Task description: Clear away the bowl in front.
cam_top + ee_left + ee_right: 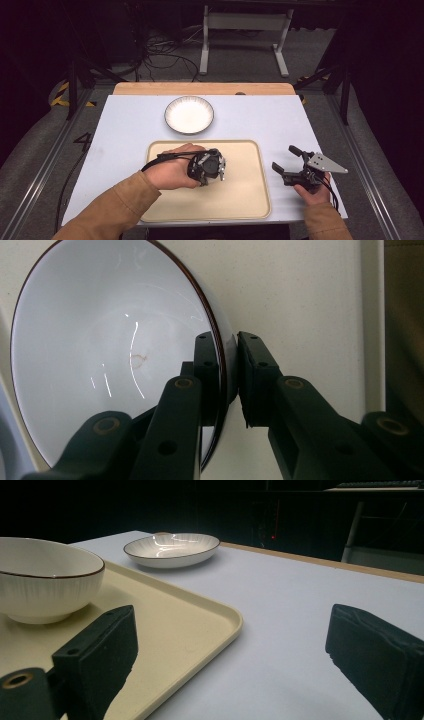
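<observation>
Bowl point(100, 355) sits on the tray point(250, 200), its rim pinched by the left tongs point(229, 375), one pad inside and one outside. Right tongs point(286, 159) rest spread wide over the surface point(125, 125), beside the tray. Placing looks done or lifting about to begin; next comes either a clean release or a level lift. Plate point(189, 114) lies apart, beyond the tray.

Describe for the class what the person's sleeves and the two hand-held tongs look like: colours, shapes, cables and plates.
Both forearms wear tan sleeves. The left tongs are black with silvery metal parts, and a black cable loops back from them. The right tongs are black, with two blocky padded jaws, a grey three-cornered plate on top and a black cable trailing toward the wrist.
</observation>
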{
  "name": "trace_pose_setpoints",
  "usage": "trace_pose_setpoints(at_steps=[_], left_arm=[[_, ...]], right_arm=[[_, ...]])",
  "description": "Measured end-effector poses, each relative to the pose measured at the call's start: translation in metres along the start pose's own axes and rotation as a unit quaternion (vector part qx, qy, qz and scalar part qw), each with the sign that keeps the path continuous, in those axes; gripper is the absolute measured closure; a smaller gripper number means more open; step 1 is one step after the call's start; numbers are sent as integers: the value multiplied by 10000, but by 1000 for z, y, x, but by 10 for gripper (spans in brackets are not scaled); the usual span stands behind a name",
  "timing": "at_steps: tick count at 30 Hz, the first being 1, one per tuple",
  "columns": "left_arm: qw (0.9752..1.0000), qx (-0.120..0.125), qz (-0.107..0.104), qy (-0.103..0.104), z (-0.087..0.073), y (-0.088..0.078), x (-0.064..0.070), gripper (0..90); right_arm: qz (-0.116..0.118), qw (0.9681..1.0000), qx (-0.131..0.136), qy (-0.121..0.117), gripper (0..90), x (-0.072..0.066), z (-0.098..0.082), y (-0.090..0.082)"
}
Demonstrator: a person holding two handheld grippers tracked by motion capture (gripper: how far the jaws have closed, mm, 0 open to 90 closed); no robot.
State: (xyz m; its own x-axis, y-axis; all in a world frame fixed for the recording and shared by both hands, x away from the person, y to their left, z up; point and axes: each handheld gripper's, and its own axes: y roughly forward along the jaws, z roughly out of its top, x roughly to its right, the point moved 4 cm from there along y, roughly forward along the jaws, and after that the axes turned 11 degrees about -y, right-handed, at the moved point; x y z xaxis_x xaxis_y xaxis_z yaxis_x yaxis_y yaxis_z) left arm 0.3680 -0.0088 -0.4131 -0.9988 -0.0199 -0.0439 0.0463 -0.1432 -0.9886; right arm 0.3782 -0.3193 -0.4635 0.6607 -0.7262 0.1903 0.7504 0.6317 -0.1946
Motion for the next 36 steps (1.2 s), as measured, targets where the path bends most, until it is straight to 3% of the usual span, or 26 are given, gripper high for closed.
trace_pose_setpoints(at_steps=[8, 17, 31, 36], left_arm=[[10000, -11, 14, -10, 0, 1, 1, 804], [9999, -45, -111, -12, -1, 3, 1, 809], [9992, -231, -313, 7, -2, 16, 8, 723], [9993, -187, -314, -44, -3, 14, 8, 710]], right_arm=[[0, 10000, -2, -3, 72, 0, 0, 0], [-1, 10000, -4, -3, 71, 0, 0, 0], [7, 10000, -8, -4, 71, 0, 0, 0], [6, 10000, -9, -11, 71, 0, 0, 0]])
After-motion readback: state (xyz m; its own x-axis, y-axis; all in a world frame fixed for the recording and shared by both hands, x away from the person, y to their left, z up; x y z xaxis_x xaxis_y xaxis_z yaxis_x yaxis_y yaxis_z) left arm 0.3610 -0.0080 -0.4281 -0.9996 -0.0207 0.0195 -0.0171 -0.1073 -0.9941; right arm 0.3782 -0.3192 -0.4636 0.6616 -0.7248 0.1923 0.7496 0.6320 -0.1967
